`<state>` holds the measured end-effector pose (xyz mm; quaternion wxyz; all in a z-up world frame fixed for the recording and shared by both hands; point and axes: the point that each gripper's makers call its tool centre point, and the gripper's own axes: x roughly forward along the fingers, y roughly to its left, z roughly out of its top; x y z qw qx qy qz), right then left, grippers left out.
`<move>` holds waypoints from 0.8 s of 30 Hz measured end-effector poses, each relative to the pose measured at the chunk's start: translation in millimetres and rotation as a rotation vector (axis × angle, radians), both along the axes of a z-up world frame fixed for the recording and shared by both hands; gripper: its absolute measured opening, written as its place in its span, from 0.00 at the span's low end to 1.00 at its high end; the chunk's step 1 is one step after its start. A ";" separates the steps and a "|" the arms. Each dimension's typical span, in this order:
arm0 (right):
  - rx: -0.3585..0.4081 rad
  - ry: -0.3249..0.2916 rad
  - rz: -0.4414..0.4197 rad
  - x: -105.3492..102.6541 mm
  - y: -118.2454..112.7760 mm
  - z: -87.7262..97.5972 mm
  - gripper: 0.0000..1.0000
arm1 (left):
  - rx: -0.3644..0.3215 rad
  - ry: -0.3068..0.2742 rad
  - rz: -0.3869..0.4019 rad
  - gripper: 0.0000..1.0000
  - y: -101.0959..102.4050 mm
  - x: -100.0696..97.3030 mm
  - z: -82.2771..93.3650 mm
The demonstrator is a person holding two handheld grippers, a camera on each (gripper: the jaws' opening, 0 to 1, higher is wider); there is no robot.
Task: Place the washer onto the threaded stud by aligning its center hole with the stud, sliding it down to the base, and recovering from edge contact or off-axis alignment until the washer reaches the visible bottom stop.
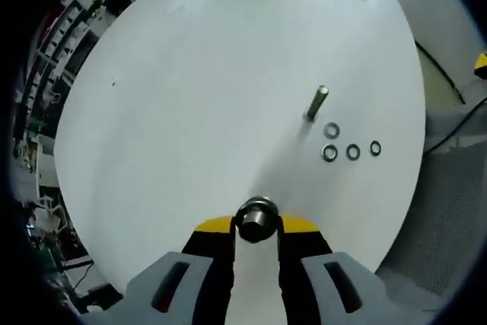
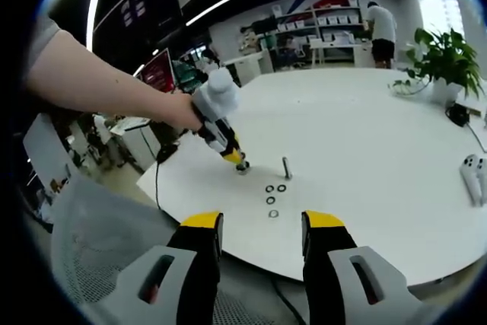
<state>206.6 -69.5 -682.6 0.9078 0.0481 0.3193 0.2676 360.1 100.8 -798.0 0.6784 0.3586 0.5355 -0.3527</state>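
The left claw [image 1: 257, 227] is gripping a short, shiny metal cylinder [image 1: 256, 218] between its yellow-tipped jaws; whether it carries a thread or washer is hard to make out. Beyond it on the smooth white round counter [image 1: 190, 97], a threaded stud [image 1: 316, 103] is standing upright, with four small metal washers [image 1: 348, 144] lying flat just beside its base. The right claw [image 2: 260, 235] is hovering released, near the counter's edge. A bare forearm [image 2: 99, 85] is reaching in, angling the left claw downward.
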 end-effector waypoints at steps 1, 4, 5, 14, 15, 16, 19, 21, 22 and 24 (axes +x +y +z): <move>0.000 0.001 -0.001 0.0 -0.1 -0.2 0.43 | 0.002 0.003 0.001 0.18 -0.5 0.0 -2.3; -0.002 0.003 0.002 0.1 0.3 -0.6 0.43 | 0.018 0.012 -0.003 0.18 0.7 -0.4 -11.4; -0.003 0.003 0.002 -0.1 0.4 -0.7 0.43 | 0.019 0.015 -0.001 0.18 0.7 -0.4 -14.3; -0.013 0.000 0.004 0.4 -0.1 -1.2 0.43 | 0.017 0.017 0.036 0.19 1.4 -2.0 -18.4; -0.014 0.000 0.003 0.2 -0.4 -0.6 0.43 | 0.014 0.016 0.039 0.20 1.4 -2.0 -18.5; -0.014 0.001 0.002 0.1 -0.5 -0.6 0.43 | 0.010 0.019 0.048 0.20 1.5 -2.7 -17.6; -0.015 0.001 0.002 -0.1 -0.7 -1.2 0.43 | -0.001 0.010 0.064 0.21 2.3 -2.7 -15.4; -0.016 0.002 0.006 -0.3 0.0 -1.2 0.43 | 0.008 -0.028 0.059 0.25 4.6 -0.9 -10.4; -0.019 0.000 0.009 -0.2 0.3 -1.1 0.43 | -0.005 -0.062 0.049 0.26 3.8 2.2 -6.9; -0.021 0.003 0.013 -0.8 0.7 -1.7 0.43 | -0.017 -0.061 0.057 0.26 6.0 -3.0 -0.9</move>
